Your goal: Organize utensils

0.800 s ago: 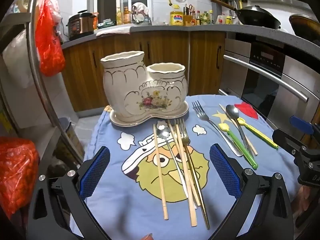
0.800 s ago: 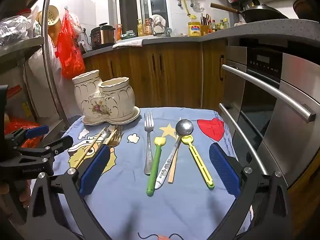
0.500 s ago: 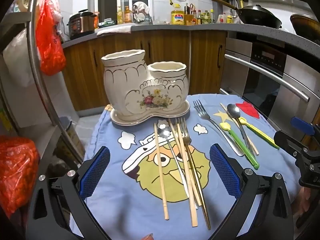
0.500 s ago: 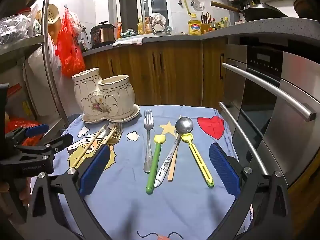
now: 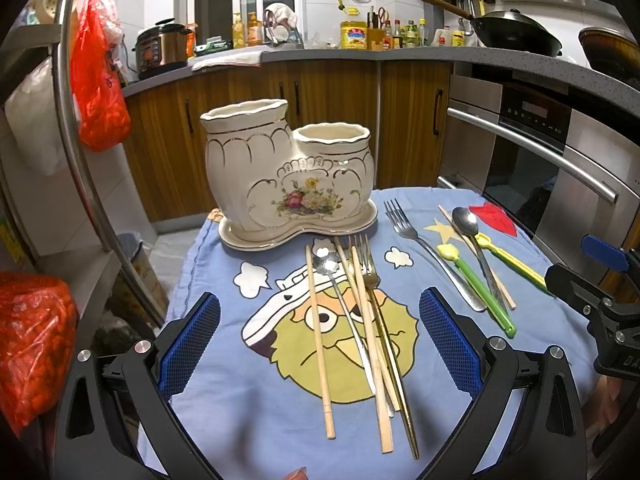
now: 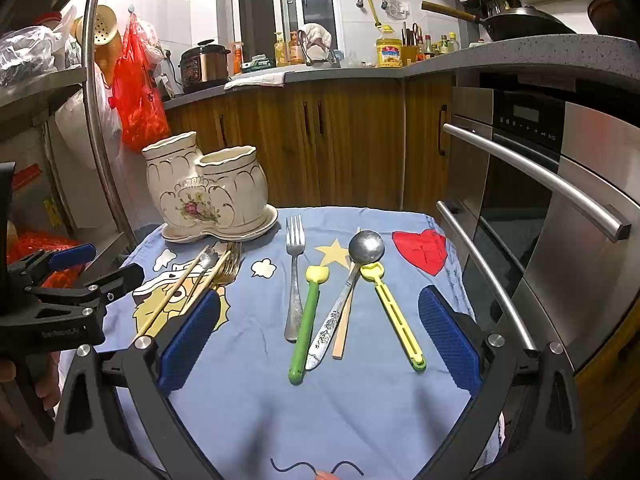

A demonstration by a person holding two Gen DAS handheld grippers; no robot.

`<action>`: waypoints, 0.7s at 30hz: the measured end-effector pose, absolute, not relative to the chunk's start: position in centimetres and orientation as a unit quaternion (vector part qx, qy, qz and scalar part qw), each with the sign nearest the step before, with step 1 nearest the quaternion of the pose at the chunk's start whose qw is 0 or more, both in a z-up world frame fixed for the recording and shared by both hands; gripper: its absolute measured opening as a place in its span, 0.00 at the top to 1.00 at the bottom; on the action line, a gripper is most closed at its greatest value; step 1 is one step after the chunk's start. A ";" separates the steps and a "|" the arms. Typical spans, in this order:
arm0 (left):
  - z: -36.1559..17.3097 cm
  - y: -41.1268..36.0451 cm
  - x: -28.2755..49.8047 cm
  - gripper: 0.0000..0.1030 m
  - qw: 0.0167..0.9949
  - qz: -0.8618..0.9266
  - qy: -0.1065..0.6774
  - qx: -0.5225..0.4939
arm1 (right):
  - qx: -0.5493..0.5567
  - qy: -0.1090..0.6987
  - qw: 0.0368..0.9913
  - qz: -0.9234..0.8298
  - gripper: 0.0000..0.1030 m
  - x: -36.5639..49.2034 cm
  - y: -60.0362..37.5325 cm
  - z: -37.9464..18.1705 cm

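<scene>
A cream ceramic two-pot utensil holder [image 5: 288, 184] stands on its saucer at the back of the blue cloth; it also shows in the right wrist view [image 6: 208, 196]. In front of it lie wooden chopsticks [image 5: 318, 340], a small silver spoon [image 5: 340, 296] and a gold fork [image 5: 380, 320]. To the right lie a silver fork [image 6: 295, 276], a green utensil [image 6: 306, 320], a large spoon [image 6: 352, 280], a chopstick and a yellow utensil [image 6: 394, 312]. My left gripper [image 5: 320, 348] is open over the chopstick group. My right gripper [image 6: 316, 340] is open over the right group. Both are empty.
The blue cartoon cloth [image 5: 256, 408] covers a small table. An oven with steel handles [image 6: 532, 176] stands close on the right. A steel rack post [image 5: 80, 128] and red bags [image 5: 32, 356] are on the left. Wooden cabinets stand behind.
Both grippers have drifted very slightly; the holder sits a little lower in both views. Nothing was taken hold of or moved on the cloth.
</scene>
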State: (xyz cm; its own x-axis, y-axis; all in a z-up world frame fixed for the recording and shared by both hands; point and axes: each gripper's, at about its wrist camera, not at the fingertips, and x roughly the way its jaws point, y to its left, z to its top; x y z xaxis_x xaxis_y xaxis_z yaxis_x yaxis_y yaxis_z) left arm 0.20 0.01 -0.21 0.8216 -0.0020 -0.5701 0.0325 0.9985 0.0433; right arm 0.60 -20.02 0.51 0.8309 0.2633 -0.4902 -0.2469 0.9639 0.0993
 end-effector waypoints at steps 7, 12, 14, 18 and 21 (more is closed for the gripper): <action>-0.1 0.1 0.1 0.04 0.954 -0.009 0.298 0.025 | 0.015 0.259 0.956 0.134 0.05 0.7 -19.9 0.6; -0.1 0.1 0.0 0.04 0.954 -0.009 0.298 0.025 | 0.017 0.258 0.956 0.137 0.05 0.5 -20.0 0.4; 0.0 0.0 0.0 0.04 0.954 -0.009 0.297 0.026 | 0.015 0.259 0.956 0.136 0.05 0.6 -20.0 0.3; 0.1 0.2 0.0 0.04 0.954 -0.010 0.298 0.025 | 0.016 0.259 0.956 0.137 0.05 0.5 -20.1 0.3; 0.1 0.1 0.0 0.04 0.954 -0.010 0.298 0.025 | 0.016 0.261 0.956 0.136 0.05 0.5 -20.0 0.4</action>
State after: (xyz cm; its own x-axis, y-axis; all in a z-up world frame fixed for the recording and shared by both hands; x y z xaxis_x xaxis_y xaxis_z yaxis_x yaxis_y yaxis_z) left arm -0.01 0.14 0.14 0.8219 -0.0037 -0.5696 0.0333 0.9986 0.0416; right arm 0.55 -20.04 0.35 0.8267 0.2685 -0.4945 -0.2523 0.9624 0.1008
